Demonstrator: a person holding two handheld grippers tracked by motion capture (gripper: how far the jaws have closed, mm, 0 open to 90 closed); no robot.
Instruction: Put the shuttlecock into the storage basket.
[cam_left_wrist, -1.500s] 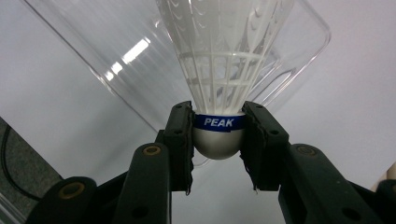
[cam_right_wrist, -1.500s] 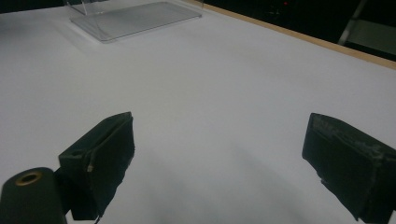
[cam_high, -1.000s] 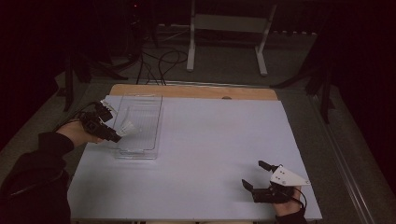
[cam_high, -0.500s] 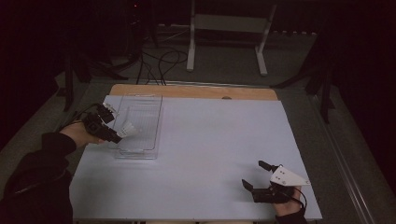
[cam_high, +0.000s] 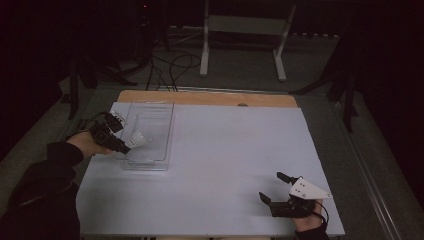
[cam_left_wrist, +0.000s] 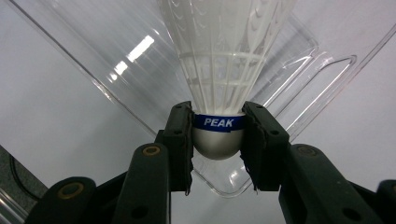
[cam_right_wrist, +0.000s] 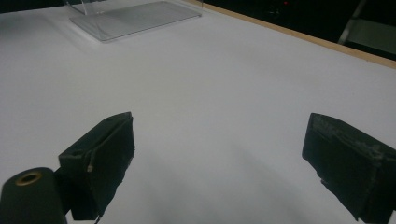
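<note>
Left gripper view: the left gripper (cam_left_wrist: 217, 140) clamps the shuttlecock (cam_left_wrist: 219, 93) by its cork, just over the clear tray's (cam_high: 162, 150) corner rim. Released here, it could tip and roll out onto the table (cam_high: 225, 165). The right gripper (cam_high: 281, 187) rests open, well apart, blocking nothing.
</note>
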